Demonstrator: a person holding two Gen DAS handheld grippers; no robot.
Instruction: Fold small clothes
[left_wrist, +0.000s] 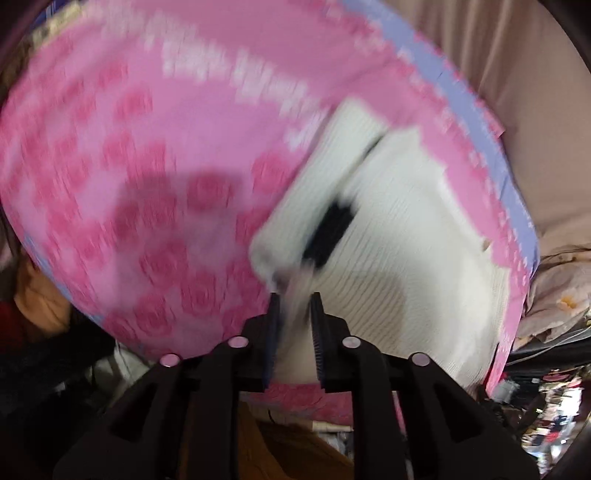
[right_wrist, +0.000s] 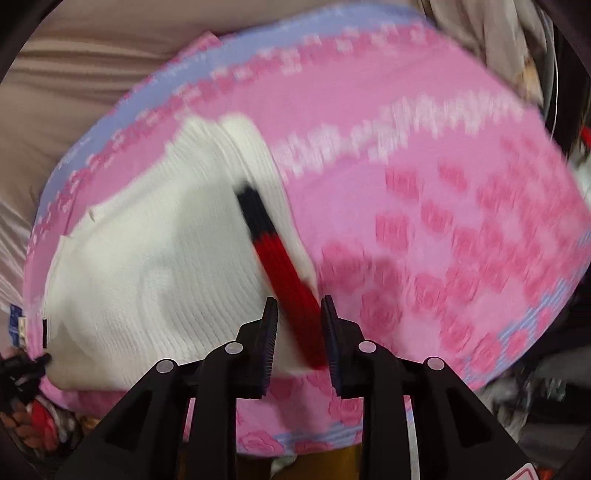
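White ribbed knitwear, a small garment with a black-and-red striped band along one edge, lies on a pink cloth with a rose pattern, just ahead of and partly under both tools. Left hand-held gripper has its jaws set narrow with a blurred wisp of the white fabric between them; whether the pads truly pinch it I cannot tell, though it looks like a corner grasp. Right hand-held gripper is likewise narrow, with the red end of the band running between its jaws, and again the contact itself is unclear. Judging by this, the step in hand is taking hold of the near edge at two points so that it can be carried over for a fold. Next, both grips should be firm before the edge travels away from the tools towards the garment's far side, kept level so the layers land square. Its knit is soft and ridged in fine rows and should drape and stretch readily. Beyond the garment, the pink cloth looks flat-woven, with a lilac border and a paler blocky stripe; further out are beige folds of fabric.
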